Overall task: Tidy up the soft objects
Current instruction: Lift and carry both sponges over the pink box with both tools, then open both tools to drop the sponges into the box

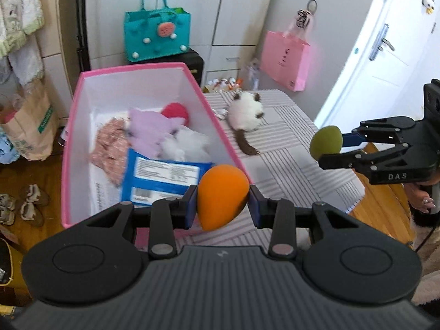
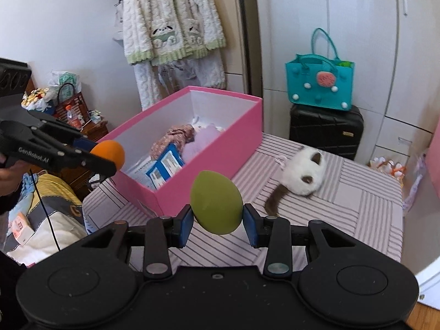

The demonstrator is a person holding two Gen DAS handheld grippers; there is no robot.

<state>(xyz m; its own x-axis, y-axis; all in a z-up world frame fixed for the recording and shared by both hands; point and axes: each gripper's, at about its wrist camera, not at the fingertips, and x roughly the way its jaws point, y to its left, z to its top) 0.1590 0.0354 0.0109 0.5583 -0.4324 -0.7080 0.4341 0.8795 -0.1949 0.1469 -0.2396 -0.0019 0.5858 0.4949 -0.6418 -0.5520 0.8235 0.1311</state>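
Note:
My left gripper [image 1: 222, 203] is shut on an orange egg-shaped sponge [image 1: 221, 195], held above the near right corner of the pink box [image 1: 154, 67]. My right gripper [image 2: 217, 221] is shut on a green egg-shaped sponge [image 2: 217, 202], held over the striped table in front of the box [image 2: 220, 143]. The left wrist view shows the right gripper [image 1: 337, 148] with the green sponge [image 1: 326, 143] at right; the right wrist view shows the left gripper [image 2: 110, 155] with the orange sponge [image 2: 108, 152] at left. The box holds soft items and a blue packet [image 1: 162, 176]. A white and brown plush cat [image 1: 246, 112] lies on the table.
The striped table [image 1: 302, 148] carries the box and the cat [image 2: 302, 173]. A teal bag [image 2: 319, 82] sits on a black suitcase [image 2: 324, 129] behind. A pink bag [image 1: 284, 57] hangs on the cupboard. Clothes hang on the wall [image 2: 170, 22]. Bags and shoes stand on the floor at left [image 1: 27, 121].

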